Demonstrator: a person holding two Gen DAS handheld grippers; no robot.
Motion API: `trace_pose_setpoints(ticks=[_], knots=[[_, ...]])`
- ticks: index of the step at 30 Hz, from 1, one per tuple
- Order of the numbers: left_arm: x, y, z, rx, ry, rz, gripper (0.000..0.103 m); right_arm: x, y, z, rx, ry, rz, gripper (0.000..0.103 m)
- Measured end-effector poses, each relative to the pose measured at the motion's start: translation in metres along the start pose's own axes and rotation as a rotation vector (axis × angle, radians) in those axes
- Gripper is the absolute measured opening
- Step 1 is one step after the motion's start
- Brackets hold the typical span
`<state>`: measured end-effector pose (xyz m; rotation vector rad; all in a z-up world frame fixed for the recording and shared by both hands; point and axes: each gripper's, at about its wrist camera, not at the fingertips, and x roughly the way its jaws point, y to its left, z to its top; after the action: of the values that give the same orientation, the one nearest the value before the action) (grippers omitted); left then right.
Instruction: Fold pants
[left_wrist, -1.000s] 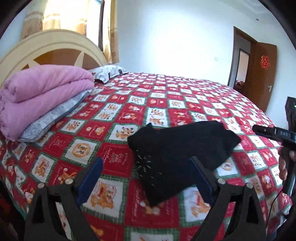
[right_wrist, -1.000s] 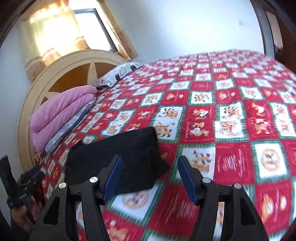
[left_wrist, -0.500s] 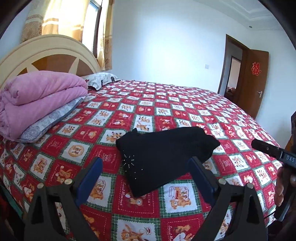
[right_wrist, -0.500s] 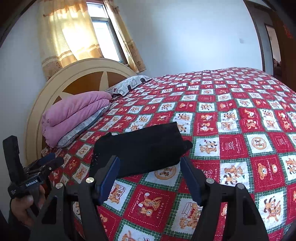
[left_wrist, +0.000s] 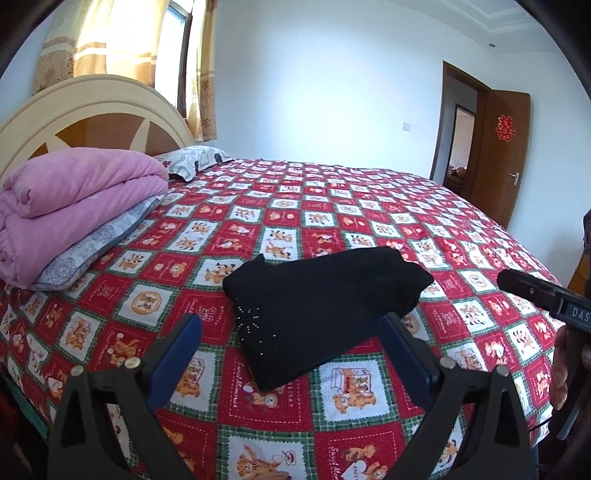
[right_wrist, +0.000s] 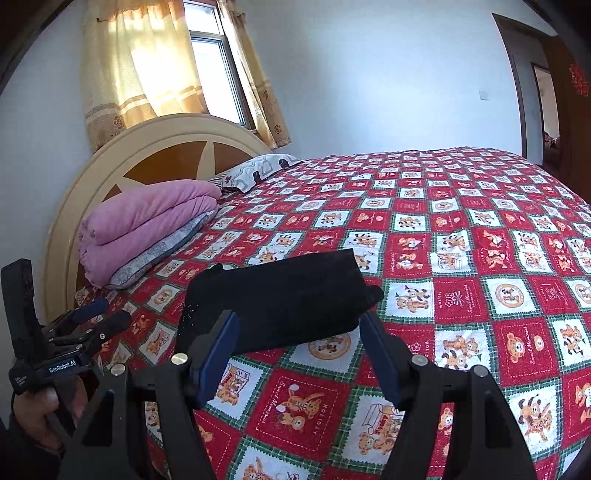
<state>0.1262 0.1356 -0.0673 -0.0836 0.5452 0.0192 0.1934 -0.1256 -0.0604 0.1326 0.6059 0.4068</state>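
The black pants (left_wrist: 317, 306) lie folded into a compact bundle on the red patterned bedspread (left_wrist: 332, 206), near the bed's front edge. They also show in the right wrist view (right_wrist: 280, 299). My left gripper (left_wrist: 291, 354) is open and empty, held back from the pants and above the bed's edge. My right gripper (right_wrist: 299, 350) is open and empty, also drawn back in front of the pants. The left gripper shows at the left of the right wrist view (right_wrist: 99, 317). Part of the right gripper's body (left_wrist: 543, 295) shows at the right of the left wrist view.
A folded pink quilt (left_wrist: 70, 206) on a grey pillow lies at the left by the cream headboard (left_wrist: 85, 118). A patterned pillow (left_wrist: 195, 162) lies behind it. A brown door (left_wrist: 498, 155) stands open at the far right. A curtained window (right_wrist: 177, 62) is behind the headboard.
Both grippers have pulled back and risen away from the pants, which lie still on the bed. Both stay open.
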Motion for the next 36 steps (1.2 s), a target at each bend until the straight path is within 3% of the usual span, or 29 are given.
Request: trace_pose_setpoints(ticks=[2, 36], knots=[[0.000, -0.002, 0.000, 0.001, 0.003, -0.009, 0.103, -0.003, 0.001, 0.000, -0.006, -0.009, -0.003, 0.069], [0.002, 0.000, 0.001, -0.002, 0.013, -0.006, 0.103, -0.004, 0.014, -0.005, -0.039, 0.003, 0.004, 0.069]])
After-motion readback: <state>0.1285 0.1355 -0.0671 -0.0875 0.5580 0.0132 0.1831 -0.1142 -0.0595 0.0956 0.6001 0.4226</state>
